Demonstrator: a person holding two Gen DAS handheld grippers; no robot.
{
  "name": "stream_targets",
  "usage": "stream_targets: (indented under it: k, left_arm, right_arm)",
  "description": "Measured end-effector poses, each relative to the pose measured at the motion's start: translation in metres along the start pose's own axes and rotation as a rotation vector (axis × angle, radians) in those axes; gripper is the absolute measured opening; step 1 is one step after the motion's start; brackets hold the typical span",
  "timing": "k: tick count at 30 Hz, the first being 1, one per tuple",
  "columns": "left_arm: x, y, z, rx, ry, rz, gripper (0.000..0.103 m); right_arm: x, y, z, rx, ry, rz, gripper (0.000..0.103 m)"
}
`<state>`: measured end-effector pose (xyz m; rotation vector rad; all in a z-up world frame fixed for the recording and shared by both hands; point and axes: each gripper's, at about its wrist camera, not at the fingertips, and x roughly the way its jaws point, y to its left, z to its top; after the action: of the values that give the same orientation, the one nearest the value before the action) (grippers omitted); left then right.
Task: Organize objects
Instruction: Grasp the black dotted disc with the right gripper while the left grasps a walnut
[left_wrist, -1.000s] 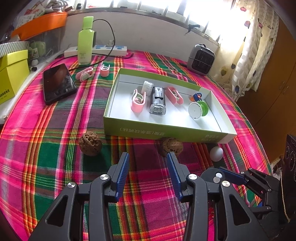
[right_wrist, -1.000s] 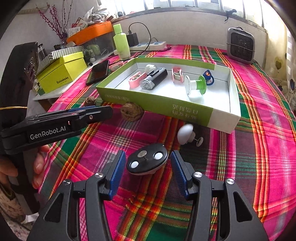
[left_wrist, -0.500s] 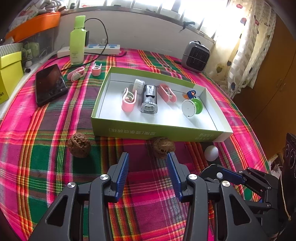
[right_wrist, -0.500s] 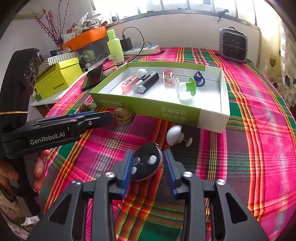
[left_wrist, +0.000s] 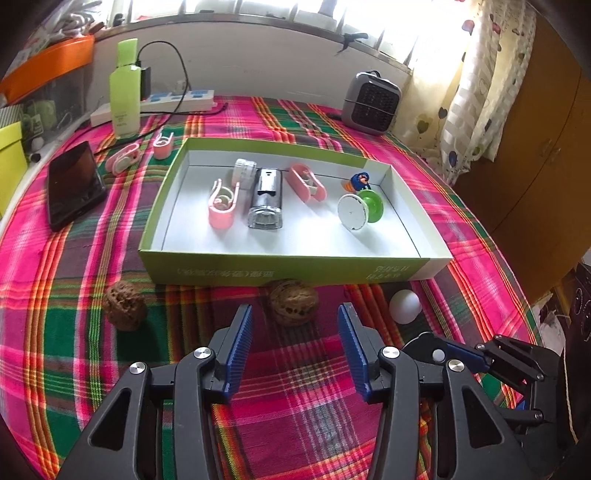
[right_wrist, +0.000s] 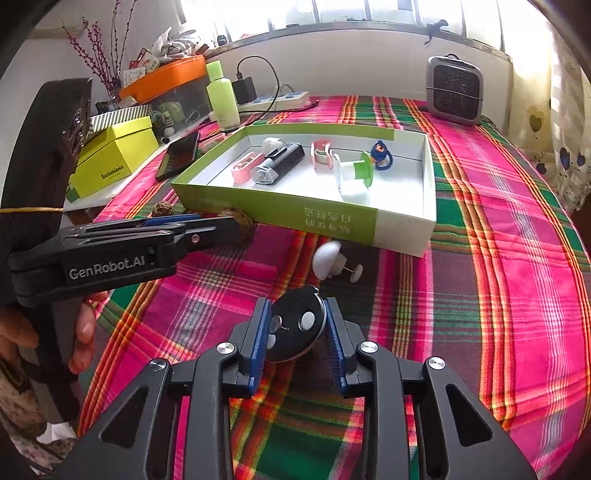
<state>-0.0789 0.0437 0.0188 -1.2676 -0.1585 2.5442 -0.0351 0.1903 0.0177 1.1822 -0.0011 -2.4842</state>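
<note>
A green-and-white box holds pink clips, a silver-black device, a green-white spool and a small blue toy. My right gripper is shut on a black disc with white buttons, tilted and just above the cloth. A white mushroom-shaped knob lies just beyond it. My left gripper is open and empty; a walnut sits just ahead of its fingertips against the box's front wall. A second walnut lies to the left. The left gripper also shows in the right wrist view.
A plaid cloth covers the table. A black phone, two pink clips, a green bottle and a power strip lie at the back left. A small heater stands at the back right. A yellow box sits at the left edge.
My right gripper has closed on the black disc and tilted it up off the cloth. The left gripper has drifted towards the walnut in front of the box, staying open.
</note>
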Motion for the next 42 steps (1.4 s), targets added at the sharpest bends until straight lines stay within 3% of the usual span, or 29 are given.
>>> stream_targets:
  k: [18, 26, 42]
  left_arm:
    - [0.019, -0.006, 0.007, 0.011, 0.018, 0.065, 0.046]
    - [0.019, -0.006, 0.007, 0.015, 0.013, 0.094, 0.031]
    - [0.009, -0.011, 0.004, 0.034, -0.012, 0.104, 0.031]
  right_arm:
    - [-0.002, -0.008, -0.001, 0.018, 0.000, 0.002, 0.030]
    - [-0.002, -0.008, -0.001, 0.018, 0.000, 0.001, 0.030]
    - [-0.008, -0.007, 0.002, 0.018, -0.030, -0.002, 0.030]
